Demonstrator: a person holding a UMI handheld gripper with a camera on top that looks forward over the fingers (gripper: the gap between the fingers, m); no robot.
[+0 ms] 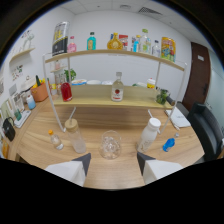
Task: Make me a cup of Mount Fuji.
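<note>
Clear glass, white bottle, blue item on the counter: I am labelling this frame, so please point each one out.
Clear glass (110,145), gripper view, on its bowl.
White bottle (149,133), gripper view, on its body.
Blue item (168,144), gripper view, on its middle.

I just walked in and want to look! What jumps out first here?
A clear glass stands on the wooden table, just ahead of the open gripper. A cork-topped bottle and a white bottle flank it. Behind, a two-level shelf holds colourful bottles, with a red bottle on its lower level.
</note>
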